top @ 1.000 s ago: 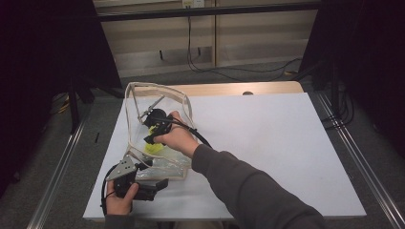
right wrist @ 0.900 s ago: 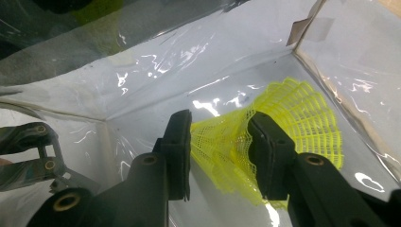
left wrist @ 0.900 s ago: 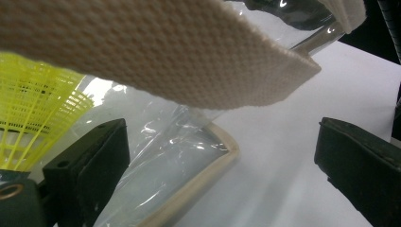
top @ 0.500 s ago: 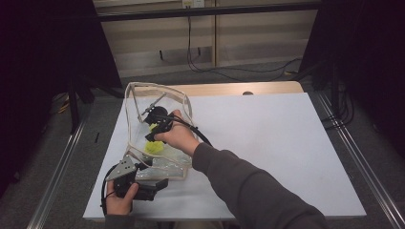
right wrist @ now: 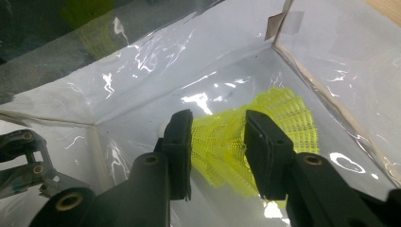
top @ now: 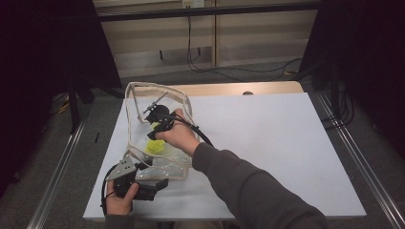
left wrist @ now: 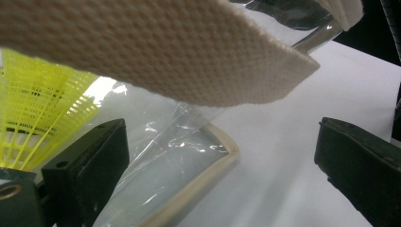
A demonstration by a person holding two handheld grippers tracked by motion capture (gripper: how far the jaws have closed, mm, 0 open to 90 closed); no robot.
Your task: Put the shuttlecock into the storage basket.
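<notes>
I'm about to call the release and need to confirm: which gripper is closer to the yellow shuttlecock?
Right. The right gripper reaches inside the clear bag, jaws on either side of the yellow shuttlecock. The left gripper sits outside, at the bag's near bottom corner, jaws apart.

A broad beige woven fabric strap (left wrist: 161, 52) crosses the top, above the clear crinkled plastic bag with a cream fabric edge (left wrist: 189, 161) that lies on the white table surface (left wrist: 293, 142). Left of the bag's cream-edged corner, a yellow mesh plastic shuttlecock skirt (left wrist: 42, 113) shows behind the plastic. The left gripper (left wrist: 222, 165) has its two black jaws spread wide: one overlaps the bag's plastic, while the other stands well apart from the bag over the bare table.
</notes>
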